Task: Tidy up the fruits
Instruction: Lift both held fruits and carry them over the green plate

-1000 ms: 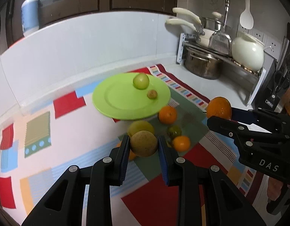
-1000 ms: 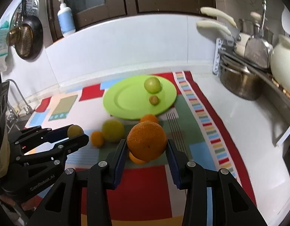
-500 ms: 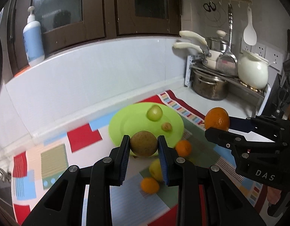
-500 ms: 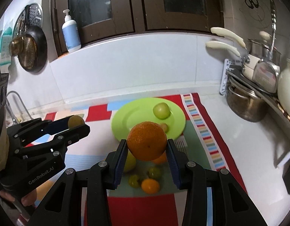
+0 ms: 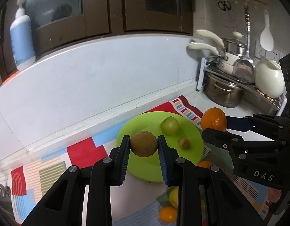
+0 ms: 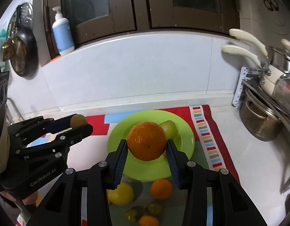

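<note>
My left gripper (image 5: pixel 144 146) is shut on a brown round fruit (image 5: pixel 144 144) and holds it in the air over the near left rim of the green plate (image 5: pixel 137 130). My right gripper (image 6: pixel 146 148) is shut on a large orange (image 6: pixel 146 140) and holds it above the plate (image 6: pixel 184 131). A green apple (image 5: pixel 170 125) and a small brown fruit (image 5: pixel 184 143) lie on the plate. Loose on the mat near me are a yellow fruit (image 6: pixel 121 193), a small orange (image 6: pixel 161 188), another small orange (image 6: pixel 148 220) and two small green fruits (image 6: pixel 154 208).
A patterned mat (image 6: pixel 207 131) covers the white counter (image 6: pixel 257 162). A steel pot (image 6: pixel 261 122) and a rack with pans stand at the right. A soap bottle (image 6: pixel 62 35) stands on the ledge above the backsplash. A strainer (image 6: pixel 19 56) hangs at the left.
Both grippers have risen and moved forward with their fruits, from over the loose fruit to over the green plate. Both grips are unchanged.
</note>
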Demonstrator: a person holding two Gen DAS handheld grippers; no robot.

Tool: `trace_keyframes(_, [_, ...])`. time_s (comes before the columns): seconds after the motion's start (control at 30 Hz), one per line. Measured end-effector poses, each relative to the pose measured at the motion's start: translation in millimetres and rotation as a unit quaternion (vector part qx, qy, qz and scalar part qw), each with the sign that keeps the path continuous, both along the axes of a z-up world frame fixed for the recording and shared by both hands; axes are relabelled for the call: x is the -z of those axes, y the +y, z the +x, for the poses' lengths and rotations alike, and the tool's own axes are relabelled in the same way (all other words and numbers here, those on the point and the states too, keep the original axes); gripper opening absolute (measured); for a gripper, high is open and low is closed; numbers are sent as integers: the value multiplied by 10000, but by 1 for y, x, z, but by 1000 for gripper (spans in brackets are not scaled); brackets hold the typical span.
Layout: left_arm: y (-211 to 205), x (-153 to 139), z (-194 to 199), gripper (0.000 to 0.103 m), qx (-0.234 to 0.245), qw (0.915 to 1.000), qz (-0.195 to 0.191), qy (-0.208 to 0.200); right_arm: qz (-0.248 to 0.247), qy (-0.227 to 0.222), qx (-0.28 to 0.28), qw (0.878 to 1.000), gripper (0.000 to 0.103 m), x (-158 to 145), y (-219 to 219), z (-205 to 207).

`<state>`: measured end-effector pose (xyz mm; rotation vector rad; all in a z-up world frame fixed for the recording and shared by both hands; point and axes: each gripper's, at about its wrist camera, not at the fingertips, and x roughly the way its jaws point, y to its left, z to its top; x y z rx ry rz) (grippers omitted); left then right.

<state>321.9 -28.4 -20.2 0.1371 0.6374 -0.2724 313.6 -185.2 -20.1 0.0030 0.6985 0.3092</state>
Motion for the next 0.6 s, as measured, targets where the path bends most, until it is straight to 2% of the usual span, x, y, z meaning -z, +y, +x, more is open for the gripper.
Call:
trace_keyframes(0.33, [4,33,51,30,-89,9993,33,359,4,390,-133,9992,42,32,6,55])
trace_keyframes(0.6, [0,63,83,30,-2,9978,58,655,-73,631,-190,9978,42,57,8,83])
